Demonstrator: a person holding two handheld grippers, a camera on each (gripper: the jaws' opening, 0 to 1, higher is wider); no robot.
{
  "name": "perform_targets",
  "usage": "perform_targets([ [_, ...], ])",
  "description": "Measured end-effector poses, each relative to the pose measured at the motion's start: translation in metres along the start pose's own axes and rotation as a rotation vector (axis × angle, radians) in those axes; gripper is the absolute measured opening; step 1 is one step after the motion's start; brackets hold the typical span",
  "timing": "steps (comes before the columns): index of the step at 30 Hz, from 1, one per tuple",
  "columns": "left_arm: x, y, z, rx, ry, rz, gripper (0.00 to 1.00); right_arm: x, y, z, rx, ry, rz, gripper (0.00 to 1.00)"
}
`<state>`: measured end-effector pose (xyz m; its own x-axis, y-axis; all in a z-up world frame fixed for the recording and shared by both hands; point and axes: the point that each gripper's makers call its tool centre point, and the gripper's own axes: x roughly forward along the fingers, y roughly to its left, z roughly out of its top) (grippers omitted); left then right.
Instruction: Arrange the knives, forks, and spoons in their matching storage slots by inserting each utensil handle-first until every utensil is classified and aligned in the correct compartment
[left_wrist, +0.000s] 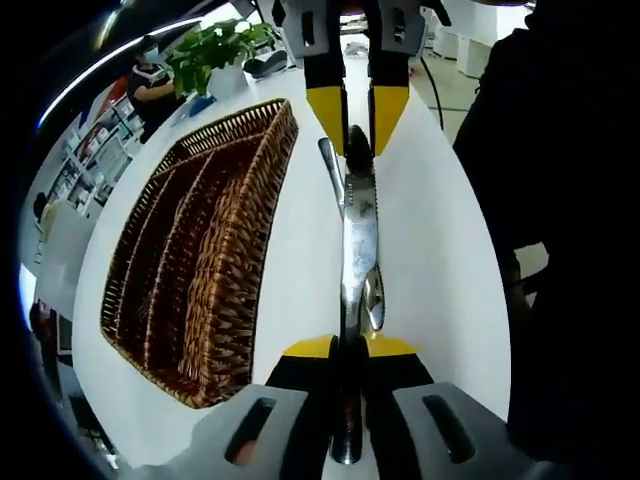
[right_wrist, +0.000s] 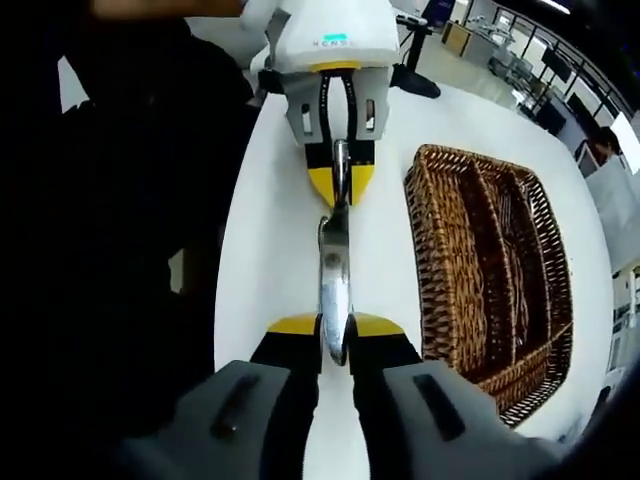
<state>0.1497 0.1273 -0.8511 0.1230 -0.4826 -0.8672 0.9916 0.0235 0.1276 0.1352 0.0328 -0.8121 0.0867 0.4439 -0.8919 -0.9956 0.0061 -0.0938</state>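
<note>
Left gripper view: wicker tray (left_wrist: 200, 270) on white table (left_wrist: 440, 270); left gripper (left_wrist: 348, 347) clamps one end of a knife (left_wrist: 358, 235), beside a spoon (left_wrist: 372, 295). Right gripper view: right gripper (right_wrist: 335, 325) clamps the knife's other end, tray at right.

right gripper (right_wrist: 335, 345) jaws clamp knife (right_wrist: 334, 268) — left gripper (right_wrist: 338, 180) grips other end | wicker basket (right_wrist: 440, 270) beside
</note>
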Motion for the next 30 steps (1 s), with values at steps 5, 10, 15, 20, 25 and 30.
perform_targets([
  [5,-0.004,-0.001,0.002,0.006,0.017,-0.009,0.06,-0.001,0.001,0.0,0.037,-0.026,0.006,0.11],
  [10,-0.009,-0.001,0.002,-0.004,0.019,-0.01,0.06,-0.017,-0.011,0.0,0.125,-0.155,-0.093,0.41],
  [15,-0.014,-0.004,0.003,-0.005,0.032,-0.012,0.06,-0.041,-0.028,-0.008,0.262,-0.281,-0.222,0.57],
  [20,-0.021,-0.001,0.011,-0.006,0.029,0.0,0.06,-0.065,-0.037,-0.015,0.385,-0.442,-0.318,0.96],
  [25,-0.027,0.004,0.012,-0.001,0.05,0.015,0.06,-0.105,-0.05,-0.031,0.506,-0.562,-0.456,1.0],
  [30,-0.036,0.006,0.019,0.004,0.062,0.023,0.06,-0.125,-0.044,-0.05,0.535,-0.549,-0.515,1.0],
])
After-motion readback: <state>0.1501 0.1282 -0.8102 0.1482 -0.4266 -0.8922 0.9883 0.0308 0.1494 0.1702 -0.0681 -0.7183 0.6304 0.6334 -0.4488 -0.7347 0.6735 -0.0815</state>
